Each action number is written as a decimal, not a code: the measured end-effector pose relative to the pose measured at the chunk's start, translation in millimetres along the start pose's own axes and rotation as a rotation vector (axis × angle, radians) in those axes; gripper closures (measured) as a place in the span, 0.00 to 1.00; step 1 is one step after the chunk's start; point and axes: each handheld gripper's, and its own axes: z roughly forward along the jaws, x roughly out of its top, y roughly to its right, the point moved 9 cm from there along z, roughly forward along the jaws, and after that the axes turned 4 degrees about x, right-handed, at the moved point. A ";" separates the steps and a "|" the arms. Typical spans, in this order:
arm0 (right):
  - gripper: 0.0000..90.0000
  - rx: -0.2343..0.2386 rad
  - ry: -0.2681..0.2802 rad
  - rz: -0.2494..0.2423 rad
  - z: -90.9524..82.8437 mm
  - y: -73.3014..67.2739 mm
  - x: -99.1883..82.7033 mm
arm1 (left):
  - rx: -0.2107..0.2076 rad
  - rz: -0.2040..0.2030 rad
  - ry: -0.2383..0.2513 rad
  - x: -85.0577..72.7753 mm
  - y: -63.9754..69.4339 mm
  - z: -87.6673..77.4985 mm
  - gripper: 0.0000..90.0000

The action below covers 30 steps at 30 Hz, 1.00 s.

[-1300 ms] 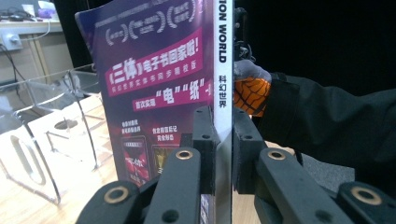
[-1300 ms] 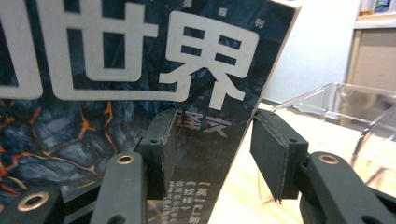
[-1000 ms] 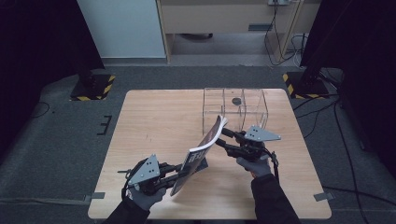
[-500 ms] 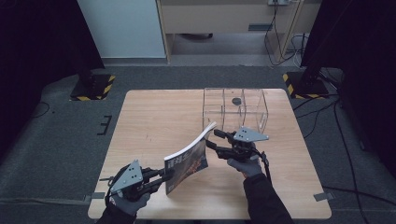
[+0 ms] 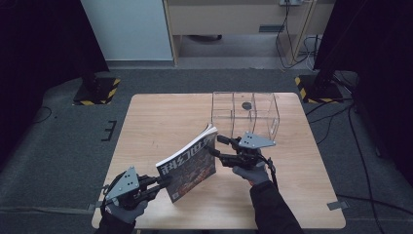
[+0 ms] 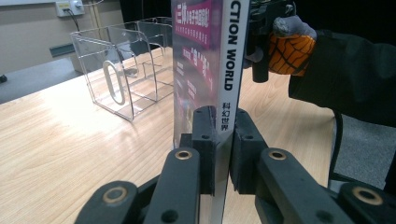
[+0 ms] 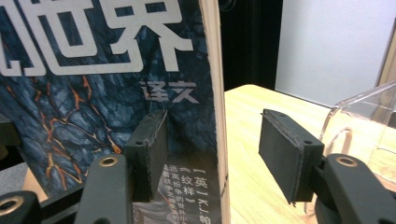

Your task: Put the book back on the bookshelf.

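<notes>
Clamping the magazine (image 6: 205,70) at its stiff spine, the left gripper (image 6: 223,140) controls limp, slippery pages; right gripper (image 7: 219,154) jaws have just been opening, straddling the fore-edge, pads clear.

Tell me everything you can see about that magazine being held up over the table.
The magazine is a thick glossy paperback with a dark cover streaked with orange cracks, large pale Chinese lettering, and a white spine printed "CTION WORLD". It stands on edge, tilted, over the wooden table, in front of the clear plastic box. The left tool is clamped on its spine. The right tool straddles its opposite page edge, jaws just opened, one pad plainly clear of it.
</notes>
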 end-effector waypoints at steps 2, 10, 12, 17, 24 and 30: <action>0.47 0.007 -0.001 0.001 1.4 -1.2 0.0 | -0.001 -0.005 0.003 -0.5 -1.9 -0.6 0.91; 0.49 0.047 -0.028 0.001 9.6 -8.5 -3.5 | -0.023 -0.009 0.014 1.9 2.1 4.6 0.88; 0.50 0.043 -0.027 -0.005 10.5 -9.1 -3.4 | -0.017 -0.008 0.016 3.0 2.3 6.6 0.87; 0.51 0.049 -0.031 -0.008 9.1 -9.4 -3.3 | -0.011 -0.019 0.043 10.5 3.5 13.9 0.82; 0.51 0.048 -0.035 -0.012 8.6 -9.8 -3.5 | 0.021 -0.009 0.041 21.7 5.7 32.4 0.82; 0.51 0.043 -0.036 -0.011 9.0 -9.3 -3.6 | 0.063 -0.009 0.036 23.4 4.0 34.4 0.85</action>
